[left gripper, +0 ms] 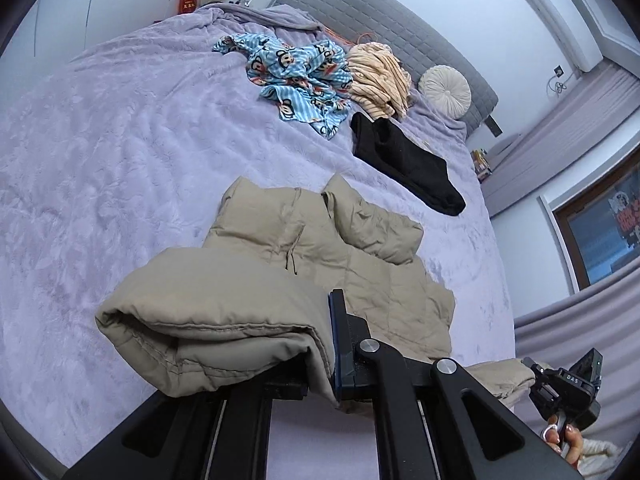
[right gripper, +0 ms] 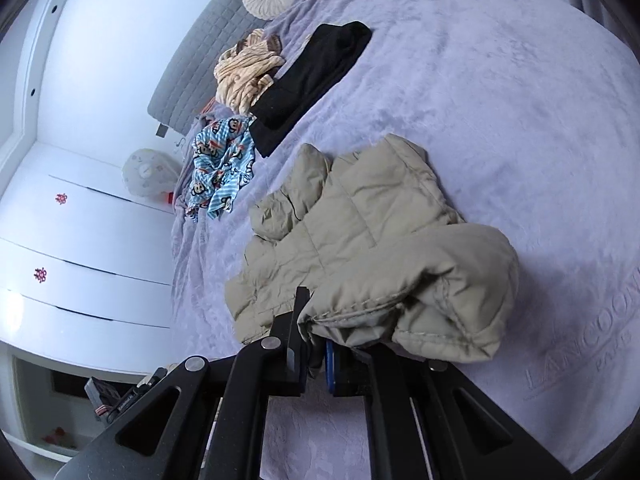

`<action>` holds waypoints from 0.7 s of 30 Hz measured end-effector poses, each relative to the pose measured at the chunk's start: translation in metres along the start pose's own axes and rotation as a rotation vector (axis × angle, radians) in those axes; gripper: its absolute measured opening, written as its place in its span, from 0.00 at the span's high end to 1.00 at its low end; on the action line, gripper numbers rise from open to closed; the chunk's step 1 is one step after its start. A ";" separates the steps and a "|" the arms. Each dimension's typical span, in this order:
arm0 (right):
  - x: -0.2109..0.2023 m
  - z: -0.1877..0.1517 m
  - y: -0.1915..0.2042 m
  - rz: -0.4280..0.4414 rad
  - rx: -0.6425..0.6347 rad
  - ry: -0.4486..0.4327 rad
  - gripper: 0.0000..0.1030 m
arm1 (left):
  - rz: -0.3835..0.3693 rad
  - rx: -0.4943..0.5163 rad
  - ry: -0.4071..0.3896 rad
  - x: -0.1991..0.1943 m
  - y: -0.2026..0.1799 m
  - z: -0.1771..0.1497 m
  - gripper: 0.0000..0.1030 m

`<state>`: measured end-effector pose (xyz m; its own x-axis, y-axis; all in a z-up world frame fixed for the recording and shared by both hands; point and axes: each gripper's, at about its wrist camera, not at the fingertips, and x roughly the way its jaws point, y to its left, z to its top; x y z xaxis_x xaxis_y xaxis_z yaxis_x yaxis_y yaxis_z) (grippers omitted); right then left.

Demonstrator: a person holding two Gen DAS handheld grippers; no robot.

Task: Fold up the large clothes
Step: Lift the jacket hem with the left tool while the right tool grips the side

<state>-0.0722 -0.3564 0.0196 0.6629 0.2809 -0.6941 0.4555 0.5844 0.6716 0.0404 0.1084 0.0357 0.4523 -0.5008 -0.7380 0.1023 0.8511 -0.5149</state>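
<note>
The beige padded jacket (left gripper: 304, 248) lies on the lavender bed (left gripper: 100, 168), its collar end toward the headboard (left gripper: 400, 28) and its near hem lifted off the cover. Both tongs are closed on that hem: the left tongs (left gripper: 320, 360) pinch a thick rolled bundle of it at 1 corner, and the right tongs (right gripper: 316, 344) pinch the stitched edge at the other. In the left wrist view the right tongs also show low at the far right, with the person's hand (left gripper: 564, 436) beneath them.

Judging from this, the step in hand is carrying the hem forward over the body of the jacket to halve it. To do it well:

- Keep both grips firm; the padding is bulky and slippery-looking, so a loose pinch will likely shed layers.
- Raise the 2 corners level, so the fold line runs straight across the quilted panels.
- Travel toward the collar together, at 1 pace; otherwise the fold will skew.
- Lower the hem flat onto the upper part, then release only once it rests there.

The folded sleeve (left gripper: 376, 224) lying on top could drag out of place. Beyond lie a black garment (left gripper: 408, 164), a blue cartoon-print piece (left gripper: 296, 76) and a striped cream one (left gripper: 380, 76), well apart from the jacket.
</note>
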 end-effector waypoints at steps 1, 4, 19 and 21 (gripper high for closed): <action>0.004 0.009 0.003 0.000 -0.012 0.010 0.93 | 0.007 0.001 -0.007 0.005 -0.002 0.004 0.91; 0.020 0.033 0.007 -0.003 -0.039 0.038 0.93 | 0.024 -0.005 -0.012 0.023 -0.005 0.021 0.91; 0.107 0.115 0.042 -0.076 -0.137 0.012 0.93 | 0.060 0.056 0.078 0.133 0.000 0.111 0.91; 0.124 0.126 0.040 -0.090 -0.137 0.024 0.93 | 0.083 0.078 0.093 0.156 0.002 0.119 0.91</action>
<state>0.1031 -0.3938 -0.0067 0.6078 0.2405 -0.7568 0.4258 0.7057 0.5663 0.2167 0.0510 -0.0290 0.3781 -0.4378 -0.8157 0.1383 0.8979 -0.4178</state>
